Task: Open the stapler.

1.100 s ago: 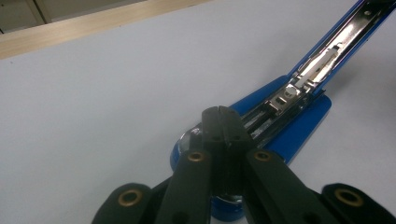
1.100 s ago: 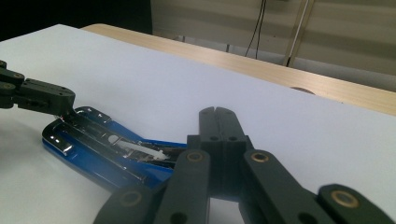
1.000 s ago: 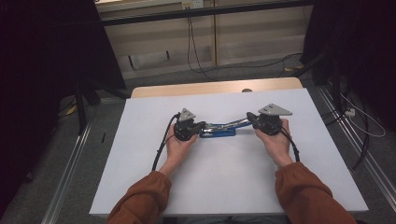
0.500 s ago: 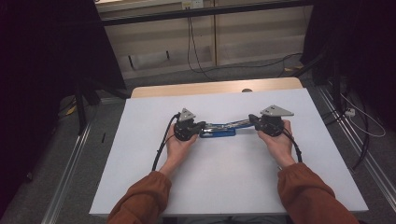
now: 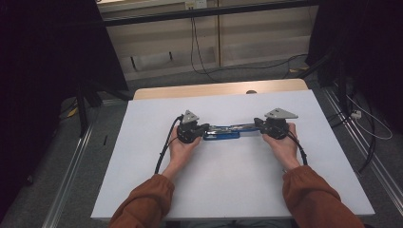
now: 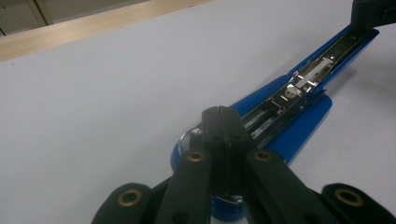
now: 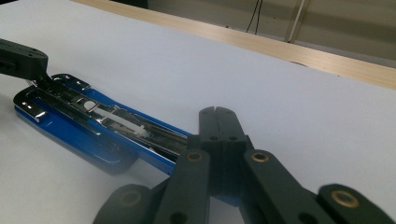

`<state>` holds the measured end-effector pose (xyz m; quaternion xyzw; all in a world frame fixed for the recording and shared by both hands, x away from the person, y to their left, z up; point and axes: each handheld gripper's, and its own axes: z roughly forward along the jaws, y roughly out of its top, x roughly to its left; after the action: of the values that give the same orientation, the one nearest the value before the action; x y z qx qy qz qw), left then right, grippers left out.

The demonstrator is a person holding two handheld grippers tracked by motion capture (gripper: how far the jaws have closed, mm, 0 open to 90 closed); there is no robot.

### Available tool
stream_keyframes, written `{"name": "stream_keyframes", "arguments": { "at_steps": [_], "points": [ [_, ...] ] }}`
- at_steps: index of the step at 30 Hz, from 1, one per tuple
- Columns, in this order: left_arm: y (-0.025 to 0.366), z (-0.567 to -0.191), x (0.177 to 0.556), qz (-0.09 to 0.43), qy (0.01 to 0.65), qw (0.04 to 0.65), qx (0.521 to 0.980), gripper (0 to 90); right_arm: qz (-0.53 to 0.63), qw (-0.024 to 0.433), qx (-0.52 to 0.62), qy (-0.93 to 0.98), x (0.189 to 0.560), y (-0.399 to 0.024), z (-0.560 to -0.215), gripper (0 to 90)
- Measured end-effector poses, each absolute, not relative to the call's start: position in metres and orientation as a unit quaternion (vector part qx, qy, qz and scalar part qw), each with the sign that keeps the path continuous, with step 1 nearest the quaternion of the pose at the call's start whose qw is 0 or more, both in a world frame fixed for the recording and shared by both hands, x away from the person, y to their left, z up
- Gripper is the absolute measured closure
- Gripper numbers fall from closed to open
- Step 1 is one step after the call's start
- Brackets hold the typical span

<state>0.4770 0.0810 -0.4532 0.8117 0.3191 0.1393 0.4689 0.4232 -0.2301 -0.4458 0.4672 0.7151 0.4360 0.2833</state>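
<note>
blue stapler [image 5: 222, 131] swung open flat mid-table [image 5: 142, 166] – left gripper [image 6: 222, 116] and right gripper [image 7: 218, 119] jaws both pressed together over its two ends. opening looks done; remaining step unclear.

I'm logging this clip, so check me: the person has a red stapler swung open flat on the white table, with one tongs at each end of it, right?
Not quite: the stapler is blue, not red, as the left gripper view shows plainly. The rest holds: it lies swung open flat on the white table, with the left tongs at one end and the right tongs at the other.
</note>
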Motion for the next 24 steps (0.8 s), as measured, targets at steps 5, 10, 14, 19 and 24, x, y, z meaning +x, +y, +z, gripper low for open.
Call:
{"name": "stream_keyframes", "arguments": {
  "at_steps": [5,10,14,19,24],
  "points": [
    [0.0817,-0.4538,0.4778,0.135,0.32,0.473,0.81,90.0,0.436,0.282,0.468,0.715,0.4234,-0.2298,-0.446,90.0],
    [0.0831,-0.4523,0.4784,0.129,0.32,0.48,0.806,90.0,0.438,0.278,0.471,0.713,0.4236,-0.2306,-0.4463,90.0],
    [0.0823,-0.4513,0.4775,0.132,0.319,0.48,0.806,90.0,0.437,0.279,0.472,0.713,0.4237,-0.2307,-0.4467,90.0],
    [0.0822,-0.449,0.4767,0.14,0.312,0.483,0.806,90.0,0.438,0.276,0.474,0.712,0.4238,-0.2307,-0.4473,90.0],
    [0.0813,-0.4479,0.4754,0.14,0.31,0.488,0.803,88.0,0.442,0.278,0.472,0.71,0.4236,-0.23,-0.4464,88.3]
  ]
}}
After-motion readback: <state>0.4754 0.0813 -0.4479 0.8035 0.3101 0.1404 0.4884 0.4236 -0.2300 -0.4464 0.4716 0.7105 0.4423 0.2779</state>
